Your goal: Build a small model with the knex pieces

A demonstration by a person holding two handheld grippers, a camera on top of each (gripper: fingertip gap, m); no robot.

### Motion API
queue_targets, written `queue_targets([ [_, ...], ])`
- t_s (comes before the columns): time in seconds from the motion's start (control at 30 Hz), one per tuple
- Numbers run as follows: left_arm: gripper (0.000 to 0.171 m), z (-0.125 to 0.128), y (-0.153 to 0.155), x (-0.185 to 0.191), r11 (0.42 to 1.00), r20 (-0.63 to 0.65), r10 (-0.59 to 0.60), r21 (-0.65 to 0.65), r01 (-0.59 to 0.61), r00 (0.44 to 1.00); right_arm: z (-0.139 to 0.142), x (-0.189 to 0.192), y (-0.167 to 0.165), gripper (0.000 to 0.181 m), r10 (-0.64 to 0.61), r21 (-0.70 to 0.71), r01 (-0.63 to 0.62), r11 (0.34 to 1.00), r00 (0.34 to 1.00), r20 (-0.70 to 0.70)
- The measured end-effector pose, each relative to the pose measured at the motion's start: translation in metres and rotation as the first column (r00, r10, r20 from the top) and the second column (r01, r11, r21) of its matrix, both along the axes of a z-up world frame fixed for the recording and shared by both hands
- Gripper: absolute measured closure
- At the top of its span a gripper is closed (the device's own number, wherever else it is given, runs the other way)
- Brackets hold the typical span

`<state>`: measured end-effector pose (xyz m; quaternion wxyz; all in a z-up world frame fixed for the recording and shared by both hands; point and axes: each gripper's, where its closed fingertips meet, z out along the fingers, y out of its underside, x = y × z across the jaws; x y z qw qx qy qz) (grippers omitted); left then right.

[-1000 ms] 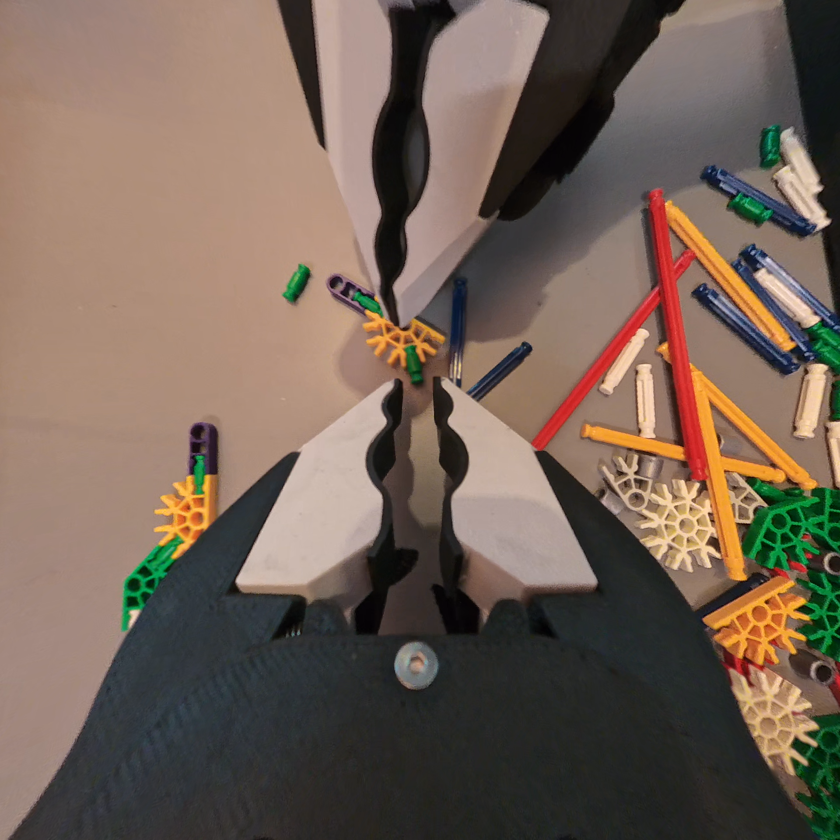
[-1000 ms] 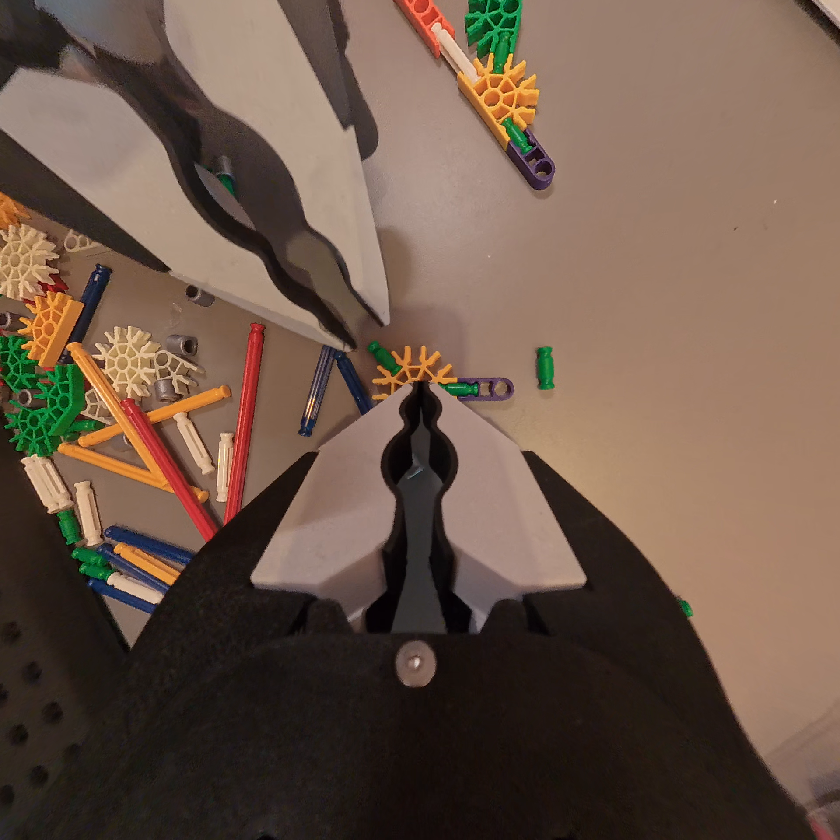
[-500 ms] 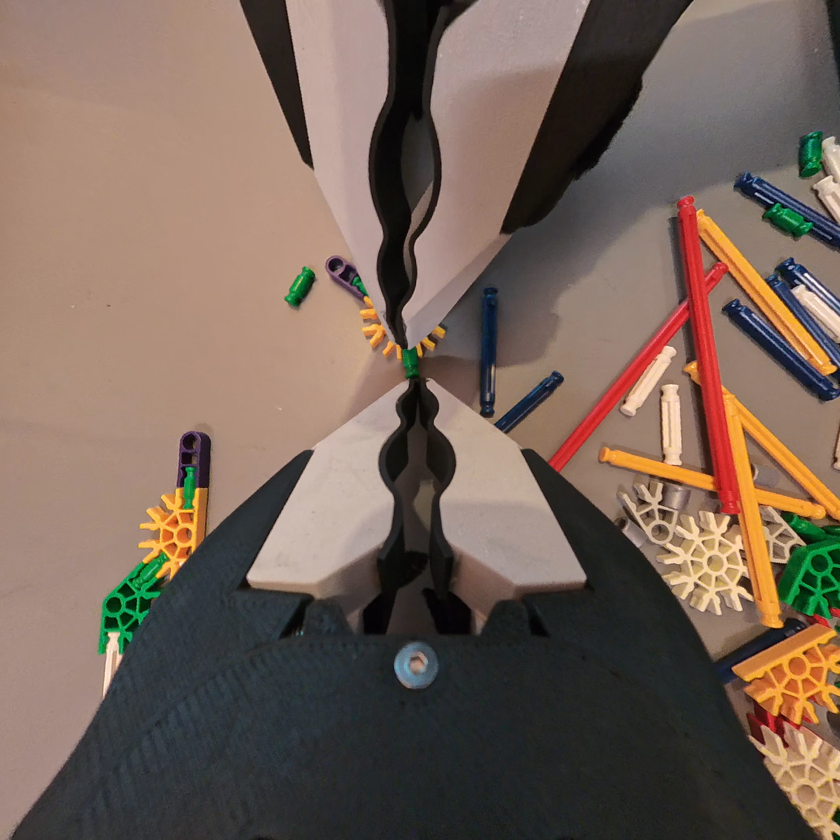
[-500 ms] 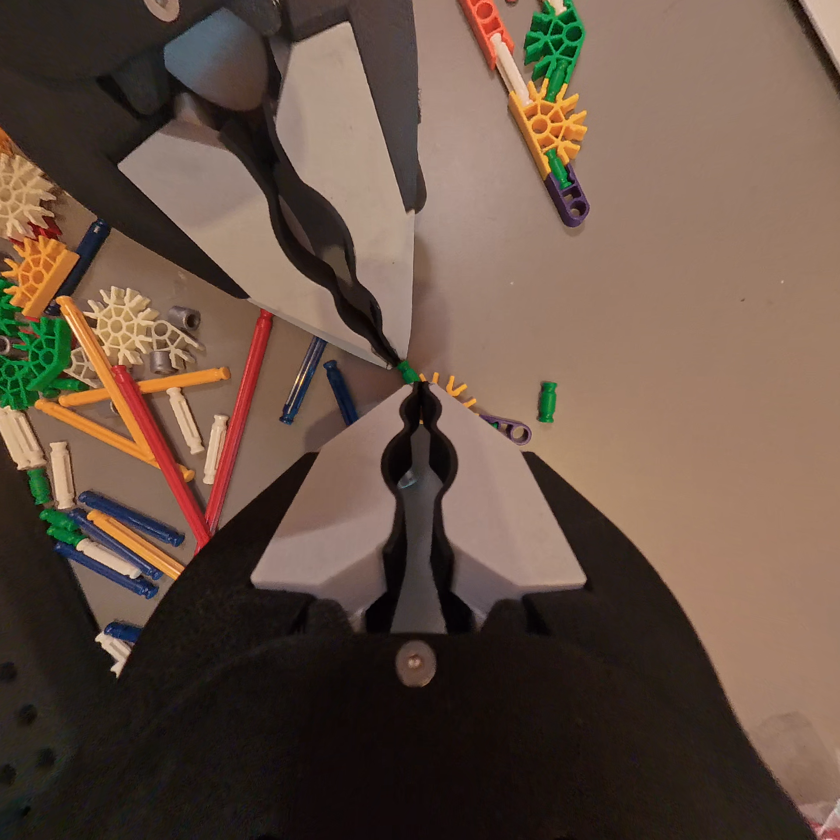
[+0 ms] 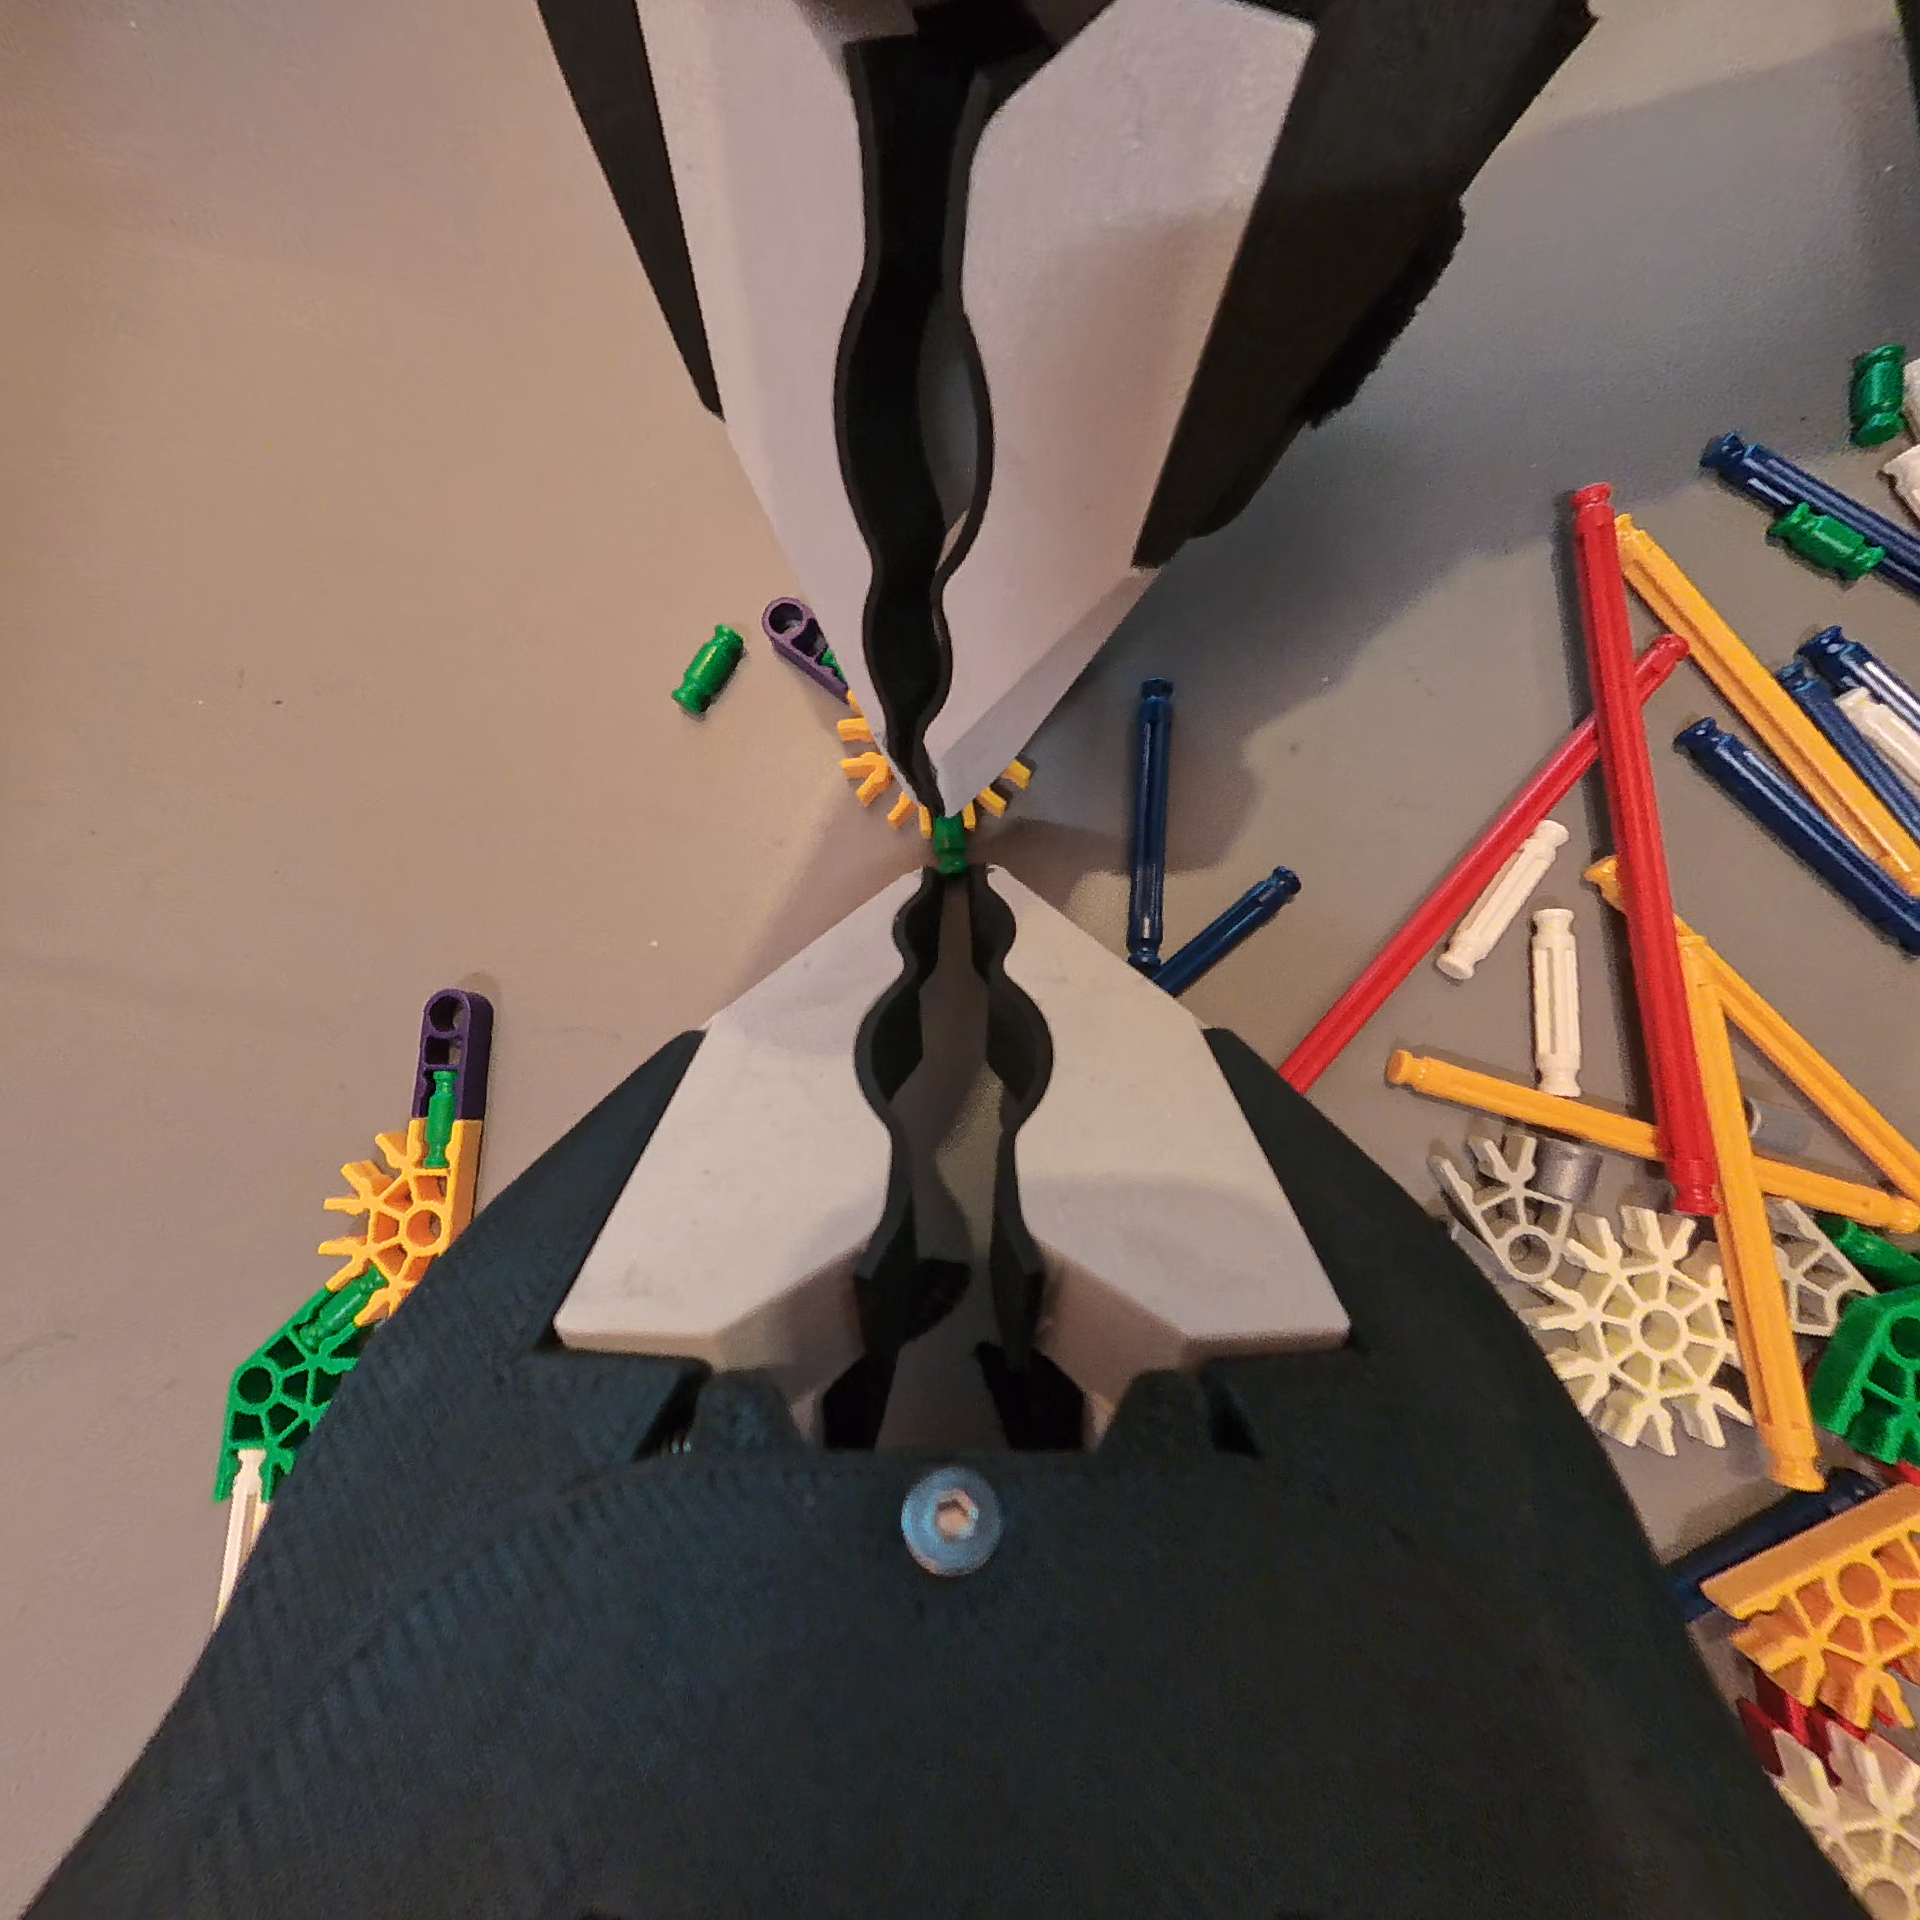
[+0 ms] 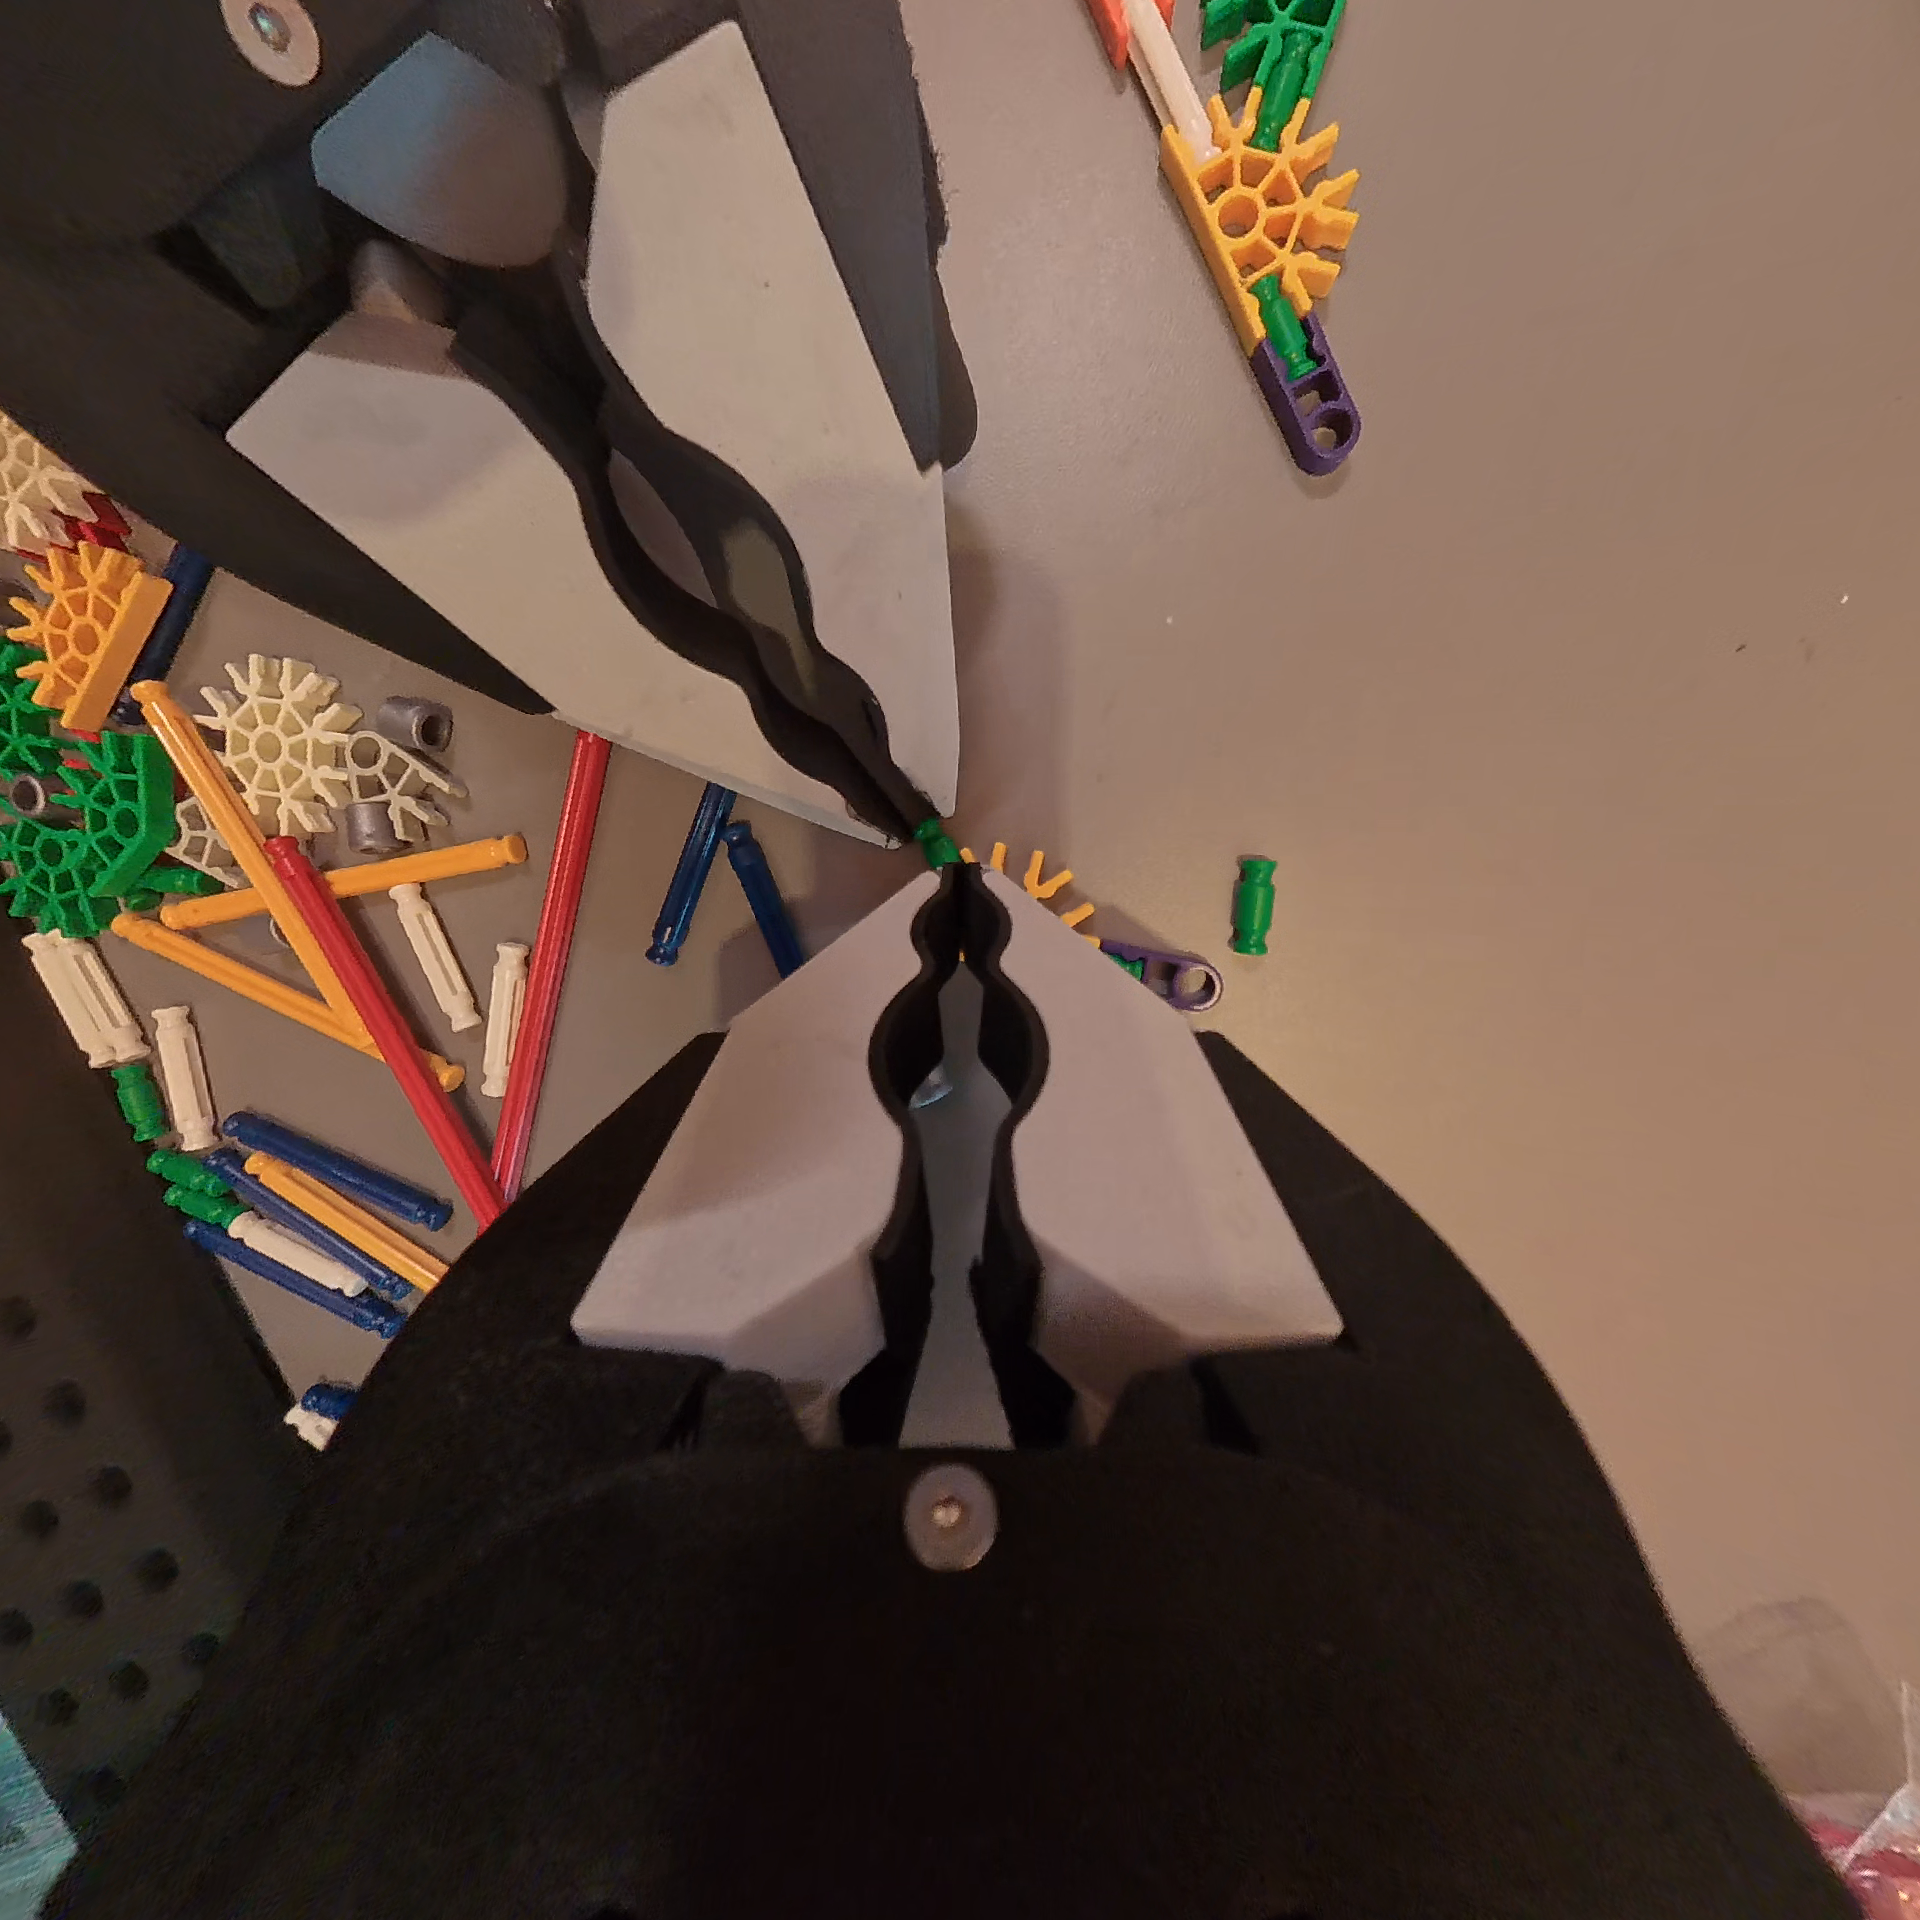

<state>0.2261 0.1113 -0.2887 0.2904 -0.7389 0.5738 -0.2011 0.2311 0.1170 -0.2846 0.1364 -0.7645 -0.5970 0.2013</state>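
Note:
A yellow snowflake connector [image 5: 871, 774] carries a short green rod [image 5: 948, 842] and a purple connector [image 5: 795, 634] on another green rod. My right gripper [image 6: 956, 881] is shut on the yellow connector [image 6: 1049, 883]; the purple piece [image 6: 1174, 977] sticks out to its right. My left gripper [image 5: 948, 881] meets it tip to tip and is shut on the free end of the green rod [image 6: 935, 844]. In the left wrist view the right gripper [image 5: 940, 810] comes in from the top. In the right wrist view the left gripper [image 6: 914, 819] comes in from the upper left.
A loose green rod [image 5: 707, 655] lies just beside the purple piece. Two blue rods [image 5: 1148, 821] lie close by. A pile of rods and connectors [image 5: 1662, 987] fills one side. A built strip of green, yellow and purple pieces [image 5: 416, 1195] lies on the other side. The grippers are tip to tip, or close to it.
My left gripper was open a second ago; it has moved forward and shut on the green rod's end. The right gripper has kept hold of the yellow connector.

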Motion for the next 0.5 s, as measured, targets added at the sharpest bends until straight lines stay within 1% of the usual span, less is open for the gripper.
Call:
queue_targets([
  [0.13,0.166,0.0,0.001,-0.002,1.0,-0.012,0.01,0.004,-0.01,1.0,0.0,-0.001,0.0,0.181,-0.012,-0.026,0.012,1.0,1.0,0.007],
  [0.2,0.164,0.004,0.004,-0.007,0.999,-0.009,0.036,0.015,-0.036,0.999,0.002,-0.001,0.0,0.181,-0.049,-0.063,0.049,0.997,0.999,-0.005],
  [0.3,0.161,0.016,0.003,-0.023,0.996,0.011,0.085,0.011,-0.086,0.996,0.02,0.003,0.004,0.176,-0.095,-0.052,0.091,0.995,0.992,-0.082],
  [0.37,0.158,0.019,-0.004,-0.039,0.994,0.003,0.108,-0.006,-0.108,0.994,0.025,0.008,0.004,0.175,-0.074,-0.023,0.072,0.997,0.991,-0.115],
  [0.5,0.155,0.023,-0.018,-0.071,0.984,-0.021,0.176,-0.016,-0.176,0.984,0.006,0.014,-0.001,0.159,0.037,0.073,-0.034,0.997,0.998,-0.046],
])
